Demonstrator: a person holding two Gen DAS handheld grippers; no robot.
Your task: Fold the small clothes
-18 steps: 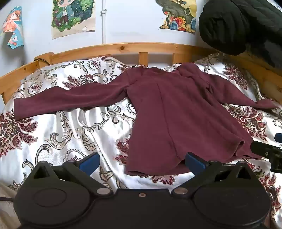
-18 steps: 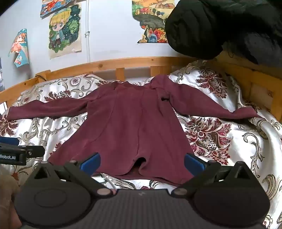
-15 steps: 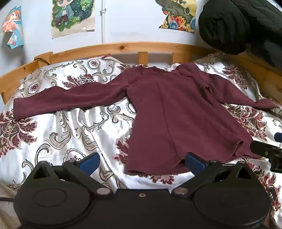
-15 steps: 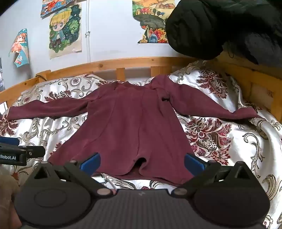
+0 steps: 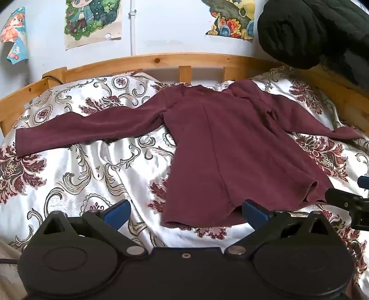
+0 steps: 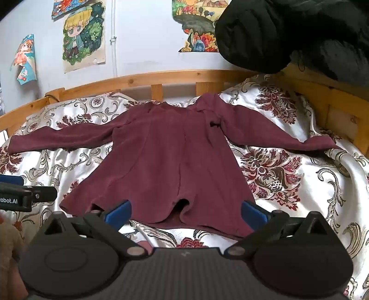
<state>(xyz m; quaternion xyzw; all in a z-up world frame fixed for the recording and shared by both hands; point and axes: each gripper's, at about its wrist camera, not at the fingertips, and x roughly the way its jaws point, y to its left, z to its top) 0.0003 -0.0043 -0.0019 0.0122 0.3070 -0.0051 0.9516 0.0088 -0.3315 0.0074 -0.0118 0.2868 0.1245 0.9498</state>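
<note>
A maroon long-sleeved top (image 5: 221, 147) lies flat on the bed, sleeves spread to both sides, hem towards me; it also shows in the right wrist view (image 6: 175, 161). My left gripper (image 5: 185, 213) is open and empty, just short of the hem's left corner. My right gripper (image 6: 185, 213) is open and empty, its blue fingertips (image 6: 117, 213) at the hem's near edge. Each gripper shows at the edge of the other's view: the right gripper (image 5: 350, 203) and the left gripper (image 6: 25, 196).
The bed has a white floral satin cover (image 5: 80, 175) and a wooden rail (image 5: 161, 62) along the far side and right. A black padded jacket (image 5: 311, 30) hangs at the upper right. Posters (image 5: 92, 20) are on the wall.
</note>
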